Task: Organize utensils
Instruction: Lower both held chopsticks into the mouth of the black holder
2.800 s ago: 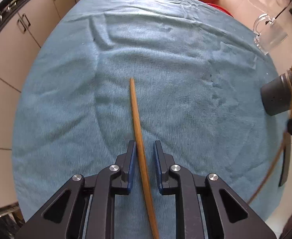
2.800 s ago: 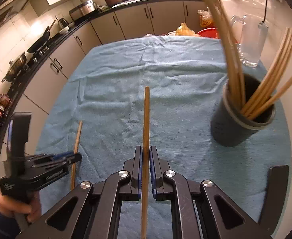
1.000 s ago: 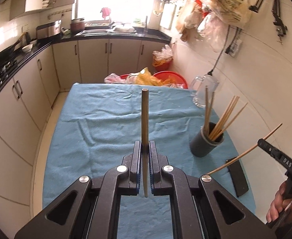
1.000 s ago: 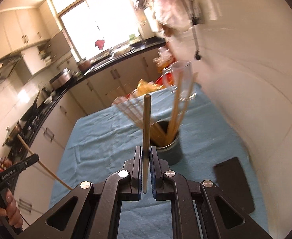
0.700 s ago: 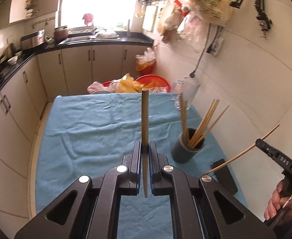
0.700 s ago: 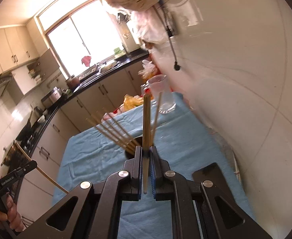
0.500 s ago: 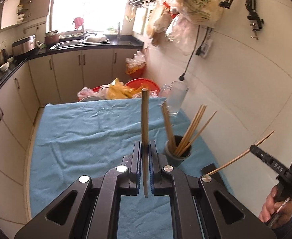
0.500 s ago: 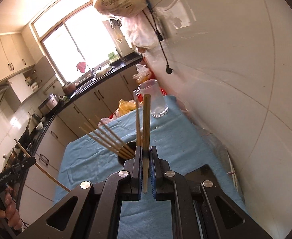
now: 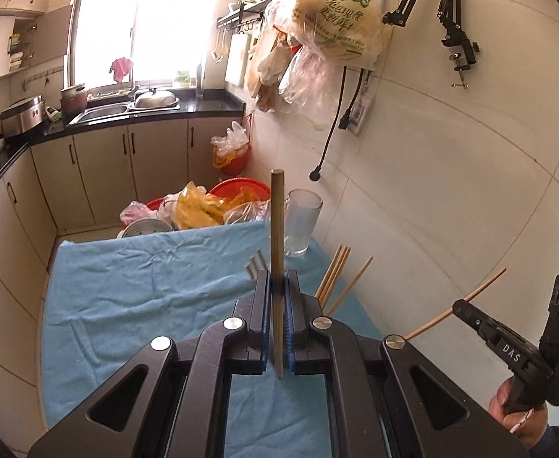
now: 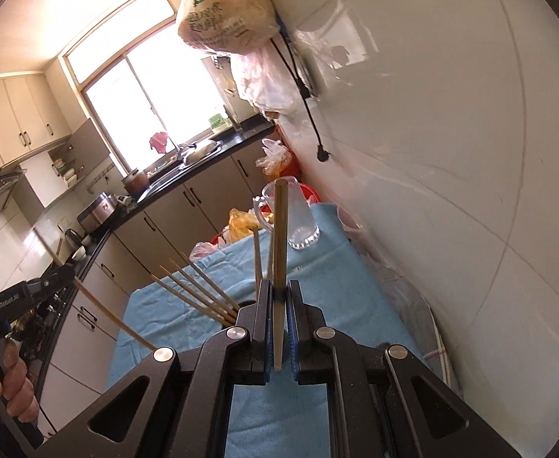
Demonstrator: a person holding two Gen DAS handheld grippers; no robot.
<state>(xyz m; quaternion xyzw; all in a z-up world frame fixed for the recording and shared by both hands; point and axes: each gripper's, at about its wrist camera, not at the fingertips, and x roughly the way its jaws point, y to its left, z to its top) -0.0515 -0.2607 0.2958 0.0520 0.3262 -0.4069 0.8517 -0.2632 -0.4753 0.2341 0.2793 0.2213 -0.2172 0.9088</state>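
Observation:
My left gripper (image 9: 278, 294) is shut on a wooden chopstick (image 9: 277, 229) that stands upright between its jaws. My right gripper (image 10: 278, 297) is shut on another chopstick (image 10: 280, 236), held high and tilted. Several chopsticks (image 10: 199, 294) fan out of a dark holder that is mostly hidden behind my right fingers (image 10: 263, 316). In the left wrist view the tips of those chopsticks (image 9: 336, 274) rise just right of my fingers (image 9: 293, 305). The right gripper (image 9: 466, 311) also shows there at the far right with its chopstick (image 9: 459, 305).
A blue towel (image 9: 146, 290) covers the table. A clear glass mug (image 9: 300, 225) stands at the far edge by the white wall (image 9: 451, 191). Red basins with bags (image 9: 203, 206) sit behind the table. Cabinets (image 9: 100, 168) run along the left.
Both grippers closed on chopsticks from the towel and lifted them. Both have swung right toward the holder; it has slid under the fingers in both views.

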